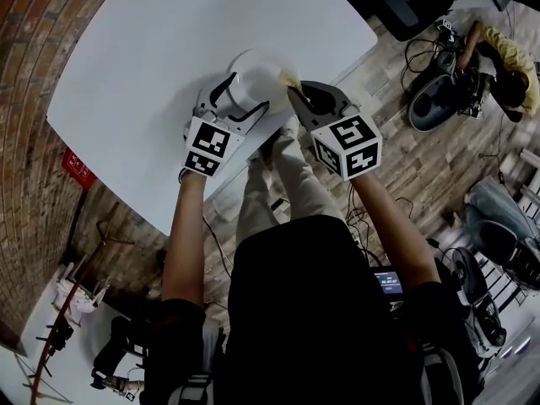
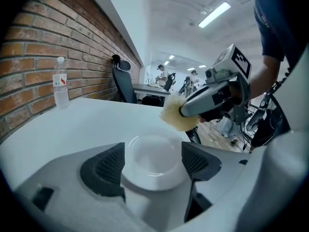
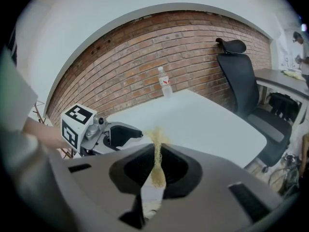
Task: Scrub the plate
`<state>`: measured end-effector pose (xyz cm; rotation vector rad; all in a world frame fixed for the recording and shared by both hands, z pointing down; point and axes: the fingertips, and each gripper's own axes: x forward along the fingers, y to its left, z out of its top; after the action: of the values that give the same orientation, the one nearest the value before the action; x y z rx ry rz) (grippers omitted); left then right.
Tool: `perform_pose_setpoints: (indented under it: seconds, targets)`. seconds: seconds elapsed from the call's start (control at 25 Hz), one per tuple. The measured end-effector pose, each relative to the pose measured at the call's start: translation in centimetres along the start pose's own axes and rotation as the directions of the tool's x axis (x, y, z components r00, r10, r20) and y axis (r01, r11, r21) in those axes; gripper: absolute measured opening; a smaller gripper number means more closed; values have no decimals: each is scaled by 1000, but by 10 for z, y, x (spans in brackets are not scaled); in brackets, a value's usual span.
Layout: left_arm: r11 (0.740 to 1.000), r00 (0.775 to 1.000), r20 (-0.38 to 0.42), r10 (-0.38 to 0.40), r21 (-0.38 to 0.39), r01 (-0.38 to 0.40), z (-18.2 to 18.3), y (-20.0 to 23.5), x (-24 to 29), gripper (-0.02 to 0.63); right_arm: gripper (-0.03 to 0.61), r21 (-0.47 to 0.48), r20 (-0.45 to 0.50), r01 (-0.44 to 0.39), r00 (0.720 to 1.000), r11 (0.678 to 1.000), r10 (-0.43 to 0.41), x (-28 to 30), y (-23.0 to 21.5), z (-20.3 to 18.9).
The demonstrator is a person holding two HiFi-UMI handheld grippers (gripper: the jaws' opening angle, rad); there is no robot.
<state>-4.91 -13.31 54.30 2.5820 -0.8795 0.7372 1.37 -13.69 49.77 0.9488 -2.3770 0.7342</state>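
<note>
A white plate (image 1: pixel 256 76) (image 2: pixel 153 161) lies flat on the white table (image 1: pixel 152 49), near its front edge. My left gripper (image 1: pixel 226 99) (image 2: pixel 153 165) stands open around it, one dark pad (image 2: pixel 107 170) at each side of the rim with a gap showing at the right pad. My right gripper (image 1: pixel 297 98) (image 3: pixel 155 174) is shut on a yellow sponge (image 2: pixel 176 117) (image 3: pixel 157 161), squeezed thin between its jaws. The sponge hangs just above the plate's far right rim, not touching it. The left gripper (image 3: pixel 115 135) also shows low at the left of the right gripper view.
A clear water bottle (image 2: pixel 61 88) (image 3: pixel 165 87) stands at the table's far side by the brick wall (image 3: pixel 145 57). A black office chair (image 3: pixel 241 81) stands past the table's end. Cables and gear (image 1: pixel 439 99) lie on the wooden floor at the right.
</note>
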Motion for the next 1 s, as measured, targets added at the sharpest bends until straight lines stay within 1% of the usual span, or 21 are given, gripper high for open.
perform_pose_setpoints:
  seconds: [0.2,0.32,0.68,0.84,1.0]
  targets:
    - [999,999,0,36,33,-36,2,3,3,387,43,24,-5,1,1000,1000,-1,-1,-6,-6]
    - [999,999,-8,32,35,-31,2,3,6,403,42,29,-6,5,1000,1000,-5,-1,-8,-7]
    - [998,997,-73,4,58,0,-5,2,10,407,43,44,-14,11,1000,999,-10,-2,-12,-11]
    - [997,991,-134,-5,82,16,-18,0,14,407,43,53,-15,19,1000,998,-18,-4,-18,-13]
    - [996,988,-155,-11,91,25,-25,-4,15,407,42,69,-17,26,1000,997,-25,-5,-20,-17]
